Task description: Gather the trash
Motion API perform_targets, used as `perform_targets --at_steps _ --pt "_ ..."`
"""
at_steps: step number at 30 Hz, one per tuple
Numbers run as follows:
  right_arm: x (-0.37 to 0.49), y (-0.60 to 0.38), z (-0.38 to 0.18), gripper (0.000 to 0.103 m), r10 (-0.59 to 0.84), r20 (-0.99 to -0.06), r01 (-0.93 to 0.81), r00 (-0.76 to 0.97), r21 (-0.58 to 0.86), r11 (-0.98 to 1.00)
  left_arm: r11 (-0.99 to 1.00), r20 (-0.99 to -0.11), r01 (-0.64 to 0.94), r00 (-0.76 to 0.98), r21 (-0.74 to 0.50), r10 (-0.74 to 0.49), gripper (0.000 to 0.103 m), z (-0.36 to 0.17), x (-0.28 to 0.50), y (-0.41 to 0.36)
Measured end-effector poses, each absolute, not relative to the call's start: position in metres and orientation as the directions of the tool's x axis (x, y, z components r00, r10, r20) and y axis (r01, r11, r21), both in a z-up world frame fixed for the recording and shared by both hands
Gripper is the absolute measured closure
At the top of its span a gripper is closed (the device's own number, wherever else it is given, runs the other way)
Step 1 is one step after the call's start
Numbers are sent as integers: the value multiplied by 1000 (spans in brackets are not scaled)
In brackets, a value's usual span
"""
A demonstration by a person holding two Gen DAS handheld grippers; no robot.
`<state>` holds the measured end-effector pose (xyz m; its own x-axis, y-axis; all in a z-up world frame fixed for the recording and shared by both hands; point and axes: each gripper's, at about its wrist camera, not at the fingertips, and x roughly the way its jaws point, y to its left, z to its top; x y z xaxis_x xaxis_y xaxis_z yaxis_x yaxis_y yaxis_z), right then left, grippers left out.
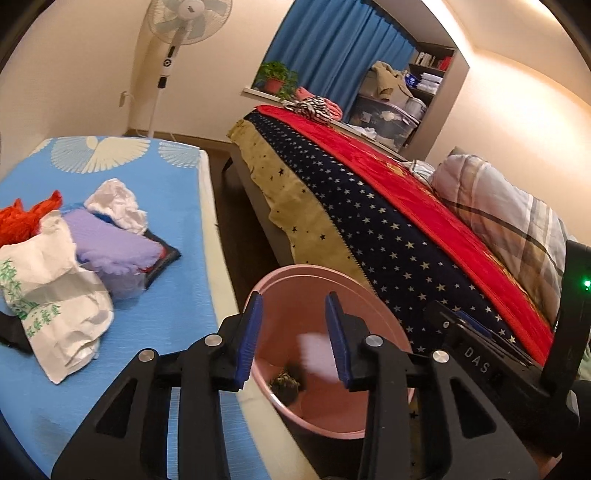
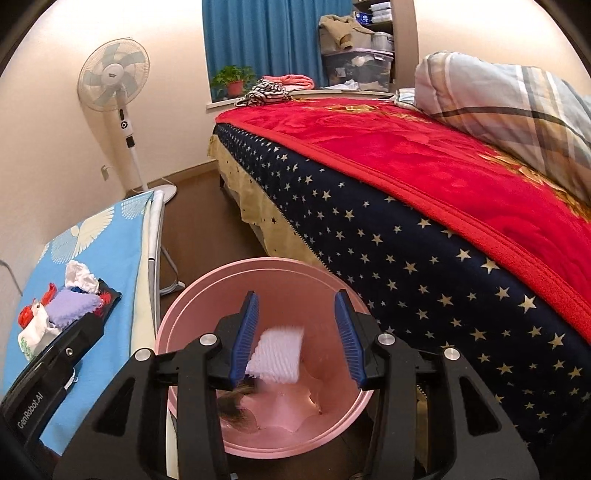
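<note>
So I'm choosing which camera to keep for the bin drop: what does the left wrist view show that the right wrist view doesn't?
Only the left wrist view shows the trash pile large and clear on the blue table. Only the right wrist view shows the white foam piece sharply, between the open right gripper's jaws; the left view blurs it. Both show the pink bin below, the bed, and the fan. The left gripper is open too.
</note>
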<state>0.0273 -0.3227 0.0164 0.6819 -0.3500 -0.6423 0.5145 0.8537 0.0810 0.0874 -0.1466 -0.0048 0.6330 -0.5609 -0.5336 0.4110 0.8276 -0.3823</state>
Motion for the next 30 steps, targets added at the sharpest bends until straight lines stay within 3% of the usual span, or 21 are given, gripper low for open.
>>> perform_targets --at_steps 11,30 --pt "33 -294 25 61 -286 -618 435 733 101 895 878 -568 322 672 -354 -476 69 -4 85 -111" --pt "52 -229 32 74 -123 -572 259 811 162 952 945 -568 159 766 -286 -301 69 -3 73 -33"
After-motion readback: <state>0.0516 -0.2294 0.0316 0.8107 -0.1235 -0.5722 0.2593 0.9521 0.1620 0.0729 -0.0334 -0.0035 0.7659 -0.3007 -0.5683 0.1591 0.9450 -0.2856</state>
